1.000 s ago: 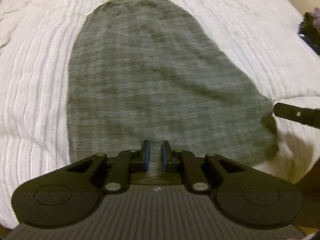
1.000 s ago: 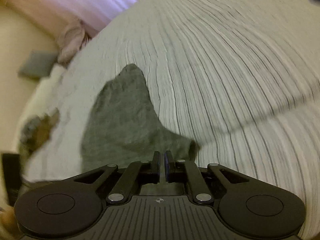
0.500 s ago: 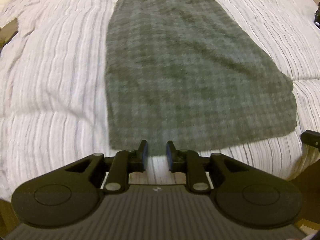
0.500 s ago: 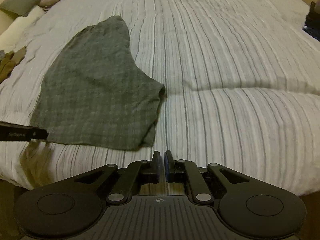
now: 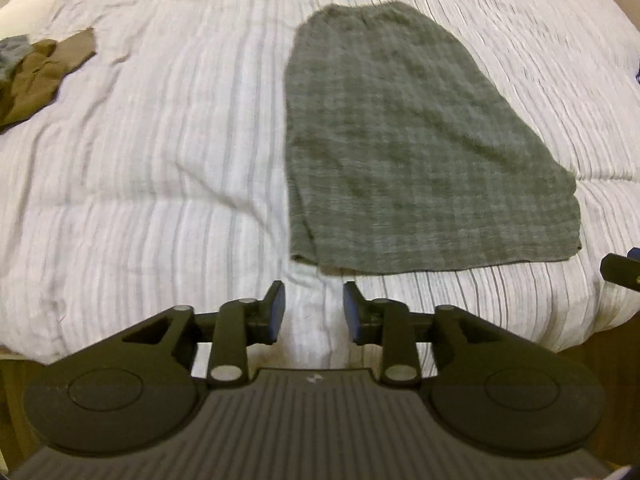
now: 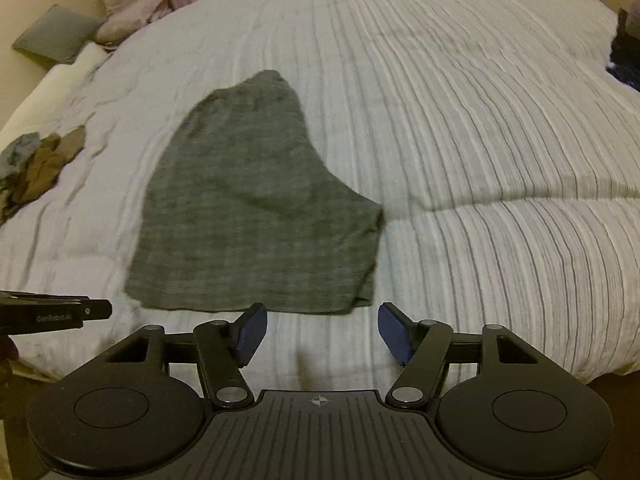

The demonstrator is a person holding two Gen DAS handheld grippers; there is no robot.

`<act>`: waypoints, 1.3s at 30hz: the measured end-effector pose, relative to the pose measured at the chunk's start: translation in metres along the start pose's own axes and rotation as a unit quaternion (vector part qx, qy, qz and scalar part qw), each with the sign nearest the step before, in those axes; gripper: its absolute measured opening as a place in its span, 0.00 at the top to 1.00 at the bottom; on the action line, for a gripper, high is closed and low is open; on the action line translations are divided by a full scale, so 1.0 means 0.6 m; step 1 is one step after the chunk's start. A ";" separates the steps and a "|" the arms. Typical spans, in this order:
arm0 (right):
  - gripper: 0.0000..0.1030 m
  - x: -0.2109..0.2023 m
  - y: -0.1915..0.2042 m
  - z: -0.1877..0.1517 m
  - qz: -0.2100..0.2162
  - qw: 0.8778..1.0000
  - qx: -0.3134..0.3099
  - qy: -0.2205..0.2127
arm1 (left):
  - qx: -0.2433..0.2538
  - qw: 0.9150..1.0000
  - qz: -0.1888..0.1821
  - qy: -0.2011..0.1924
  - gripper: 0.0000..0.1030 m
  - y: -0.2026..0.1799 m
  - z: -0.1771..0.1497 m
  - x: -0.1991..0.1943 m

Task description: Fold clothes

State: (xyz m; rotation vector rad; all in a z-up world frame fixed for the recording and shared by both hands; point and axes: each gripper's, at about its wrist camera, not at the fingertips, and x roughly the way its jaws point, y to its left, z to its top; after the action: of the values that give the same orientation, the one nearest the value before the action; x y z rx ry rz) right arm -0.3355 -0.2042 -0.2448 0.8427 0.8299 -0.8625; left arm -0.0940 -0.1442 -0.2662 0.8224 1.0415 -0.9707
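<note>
A grey folded garment [image 5: 404,152] lies flat on the striped white bedspread [image 5: 160,160]; the right wrist view shows the same grey garment [image 6: 256,216] left of centre. My left gripper [image 5: 313,300] hovers just short of the garment's near hem, its jaws opening with nothing between them. My right gripper [image 6: 318,322] hangs over the bare spread near the garment's near right corner, jaws opening wide and empty. The left gripper's fingertip [image 6: 80,312] shows at the left edge of the right wrist view; the right gripper's tip [image 5: 622,270] shows at the right edge of the left wrist view.
A crumpled brown and blue pile of clothes [image 5: 36,76] lies at the bed's left side, the same pile [image 6: 36,164] in the right view. Pillows [image 6: 120,4] and a grey cushion [image 6: 56,34] sit at the far left. Dark items [image 6: 626,48] lie at the far right.
Both grippers let go of the garment's near hem, opened and drew back and up. The garment now lies flat on the bed, farther from both cameras.
</note>
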 end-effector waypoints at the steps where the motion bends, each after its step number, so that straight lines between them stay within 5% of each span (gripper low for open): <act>1: 0.37 -0.006 0.004 0.003 -0.001 1.000 -0.003 -0.001 | -0.005 1.000 0.000 -0.005 0.70 0.007 -0.004 -0.010; 19: 0.37 -0.113 0.039 0.044 -0.005 0.999 -0.036 -0.003 | -0.028 0.999 -0.010 -0.046 0.70 0.065 -0.006 -0.134; 39: 0.37 -0.165 0.025 0.064 0.005 0.999 -0.043 -0.014 | -0.023 0.996 -0.016 -0.082 0.68 0.022 0.003 -0.202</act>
State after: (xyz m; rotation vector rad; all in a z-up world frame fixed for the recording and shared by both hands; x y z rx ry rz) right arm -0.3519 -0.2027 -0.1389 0.7569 0.8319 -0.8217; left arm -0.1049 -0.1113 -0.1496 0.6786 0.9349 -1.0195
